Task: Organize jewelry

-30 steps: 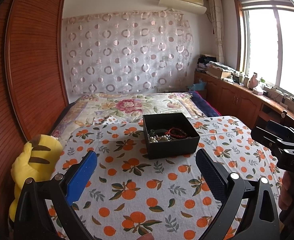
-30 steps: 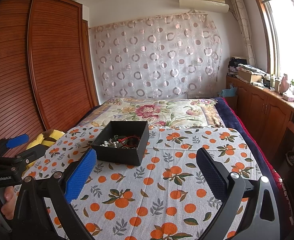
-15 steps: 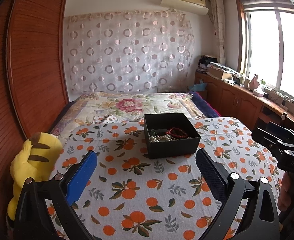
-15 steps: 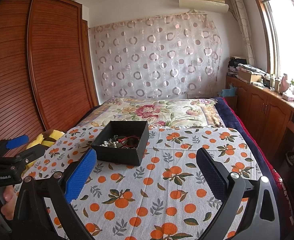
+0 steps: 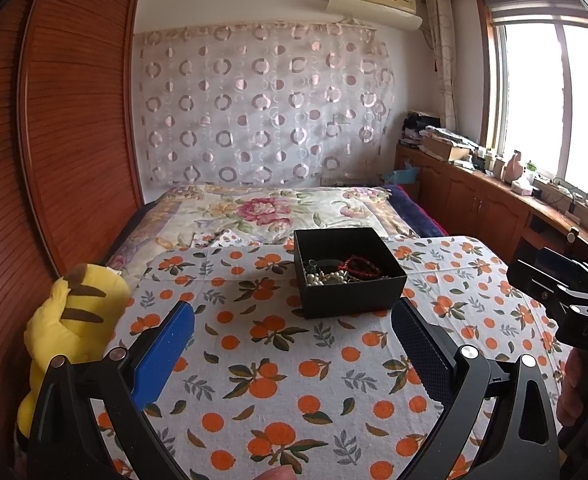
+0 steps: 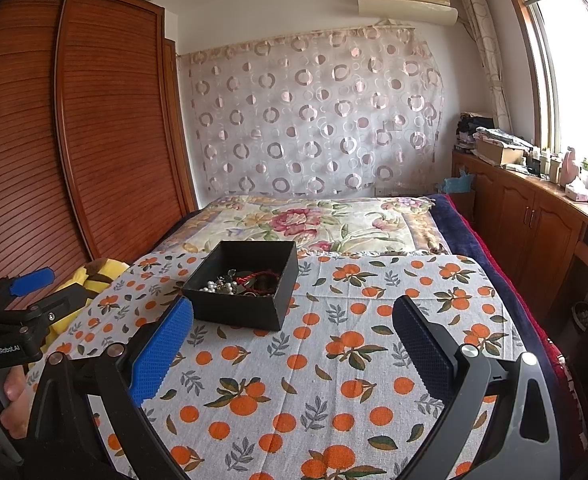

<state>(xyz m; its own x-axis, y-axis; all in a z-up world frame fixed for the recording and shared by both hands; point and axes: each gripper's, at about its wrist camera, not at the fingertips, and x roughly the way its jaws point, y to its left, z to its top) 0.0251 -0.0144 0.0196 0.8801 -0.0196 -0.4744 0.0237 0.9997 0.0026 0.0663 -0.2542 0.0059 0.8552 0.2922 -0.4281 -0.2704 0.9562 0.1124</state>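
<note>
An open black box [image 5: 350,272] stands on the orange-print cloth [image 5: 277,364]; it also shows in the right wrist view [image 6: 245,284]. Inside lie a red bead bracelet [image 5: 362,266], white pearls [image 5: 326,279] and darker pieces, tangled together. In the right wrist view the red bracelet [image 6: 259,280] and pearls [image 6: 215,286] show too. My left gripper [image 5: 291,344] is open and empty, just short of the box. My right gripper [image 6: 291,340] is open and empty, to the right of the box and nearer.
A yellow striped plush toy [image 5: 69,320] sits at the cloth's left edge. A floral bedspread [image 5: 269,212] lies behind the box. A wooden wardrobe [image 6: 73,140] is on the left, a wooden counter [image 6: 542,208] under the window on the right.
The left wrist view has shifted slightly, with the box a little farther right and up. The right gripper has not visibly moved. Both stay open.
</note>
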